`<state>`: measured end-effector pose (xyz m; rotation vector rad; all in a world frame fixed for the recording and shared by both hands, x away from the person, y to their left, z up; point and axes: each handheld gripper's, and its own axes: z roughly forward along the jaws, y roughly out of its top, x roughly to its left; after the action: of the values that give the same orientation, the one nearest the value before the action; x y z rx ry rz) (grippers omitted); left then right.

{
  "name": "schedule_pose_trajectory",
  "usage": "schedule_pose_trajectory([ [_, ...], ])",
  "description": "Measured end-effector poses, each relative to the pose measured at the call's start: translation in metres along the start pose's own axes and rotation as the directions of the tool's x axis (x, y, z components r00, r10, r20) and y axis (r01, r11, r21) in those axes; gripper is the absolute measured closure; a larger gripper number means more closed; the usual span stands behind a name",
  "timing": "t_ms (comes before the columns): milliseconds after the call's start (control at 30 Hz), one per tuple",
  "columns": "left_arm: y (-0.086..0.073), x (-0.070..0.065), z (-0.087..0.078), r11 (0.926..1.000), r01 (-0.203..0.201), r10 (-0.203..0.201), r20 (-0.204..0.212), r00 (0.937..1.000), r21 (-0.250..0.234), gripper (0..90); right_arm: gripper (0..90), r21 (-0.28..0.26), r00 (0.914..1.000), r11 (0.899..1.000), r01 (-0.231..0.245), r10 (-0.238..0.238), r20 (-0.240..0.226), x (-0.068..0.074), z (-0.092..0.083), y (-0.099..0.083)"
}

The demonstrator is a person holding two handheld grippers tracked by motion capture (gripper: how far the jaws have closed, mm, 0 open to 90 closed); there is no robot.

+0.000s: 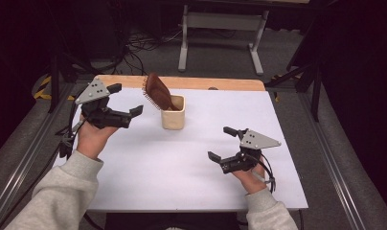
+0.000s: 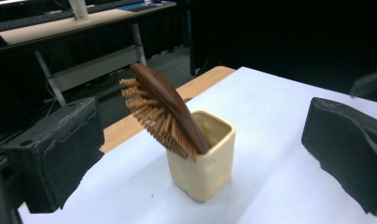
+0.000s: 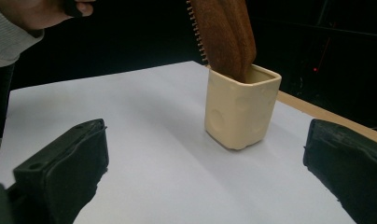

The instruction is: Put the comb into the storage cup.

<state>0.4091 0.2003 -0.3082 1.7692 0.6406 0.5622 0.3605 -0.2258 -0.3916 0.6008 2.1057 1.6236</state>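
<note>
A brown hairbrush [image 1: 159,91] leans in the cream cup [image 1: 173,118] near the surface's [image 1: 148,163] far edge, so both hand-held grippers, left [image 1: 125,99] and right [image 1: 221,143], jaws apart and empty, should probably close in slowly.

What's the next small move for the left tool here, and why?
Probably ease the left tool forward toward the wooden brush. Its jaws stand open and empty, and its view looks straight at the brush, which leans out of the cream cup toward that side. The right tool is open too but sits farther from the cup, so the left seems better placed.
</note>
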Motion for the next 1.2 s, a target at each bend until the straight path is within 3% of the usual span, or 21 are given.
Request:
schedule_pose_trajectory([
  [167, -0.014, -0.001, -0.015, 1.0, -0.004, 0.004, 0.015, 0.9999, 0.006, 0.5, 0.8, 0.005, 0.9999, 1.0, -0.005, 0.005, 0.01, -0.003, -0.004, -0.001],
  [400, -0.046, -0.002, -0.03, 1.0, 0.0, -0.001, 0.051, 0.9987, 0.006, 1.1, 0.7, 0.029, 0.9999, 1.0, -0.006, 0.006, 0.01, -0.003, -0.007, -0.008],
  [867, -0.103, -0.007, -0.042, 0.9977, 0.061, -0.063, 0.06, 0.9962, 0.03, 0.6, 0.7, 0.06, 0.9998, 0.998, -0.01, 0.009, 0.016, -0.004, -0.008, -0.019],
  [1200, -0.138, -0.002, -0.05, 0.9904, 0.138, -0.137, 0.05, 0.9893, -0.009, 0.4, 0.7, 0.061, 0.9998, 0.998, 0.0, -0.001, 0.018, -0.004, -0.01, -0.028],
])
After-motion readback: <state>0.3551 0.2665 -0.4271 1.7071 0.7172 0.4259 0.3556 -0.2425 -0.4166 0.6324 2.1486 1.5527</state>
